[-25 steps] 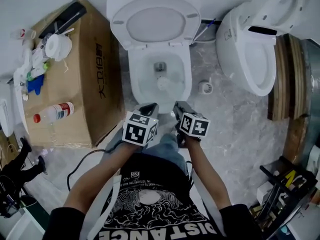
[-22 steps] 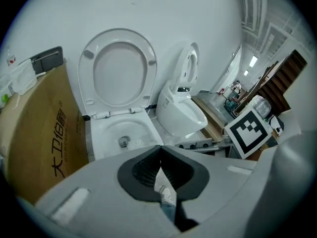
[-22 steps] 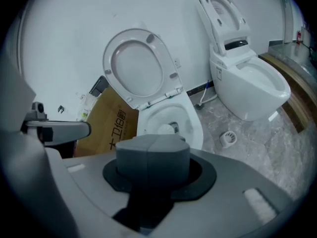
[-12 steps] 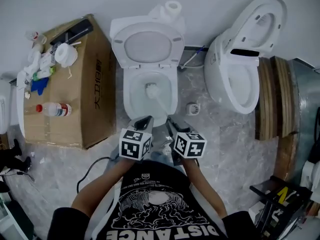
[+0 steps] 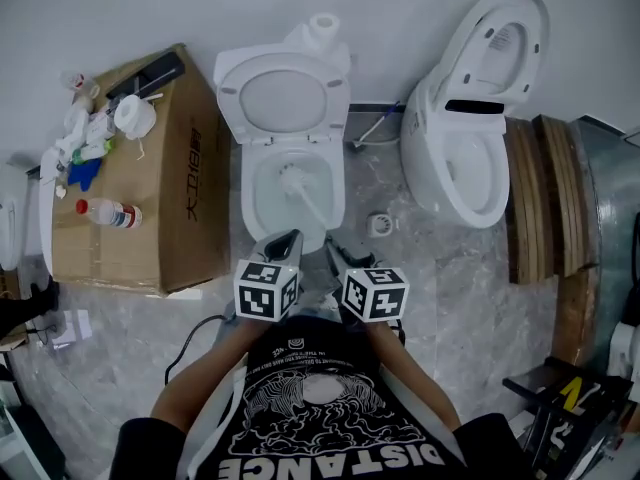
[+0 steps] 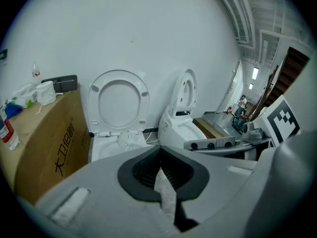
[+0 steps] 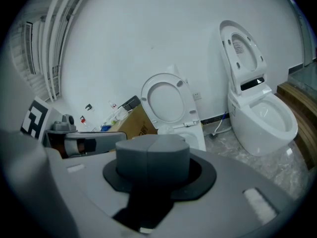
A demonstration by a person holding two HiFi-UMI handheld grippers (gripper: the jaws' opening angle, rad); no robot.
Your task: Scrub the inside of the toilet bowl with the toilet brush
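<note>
A white toilet stands open, its seat and lid raised against the wall. The toilet brush's white bristle head is inside the bowl, toward the back, and its handle slants down to my right gripper. That gripper is shut on the handle's grey end, with the brush head showing beyond it. My left gripper hovers at the bowl's front rim, beside the right one. Its jaws are shut with nothing between them.
A cardboard box with a bottle and clutter stands left of the toilet. A second toilet with its lid up is to the right, wooden boards beyond it. A small round fitting lies on the floor between the two toilets.
The head view has pulled back, showing more floor and wall. The brush head has shifted from the bowl's middle toward its back. Both grippers stay at the front rim.
</note>
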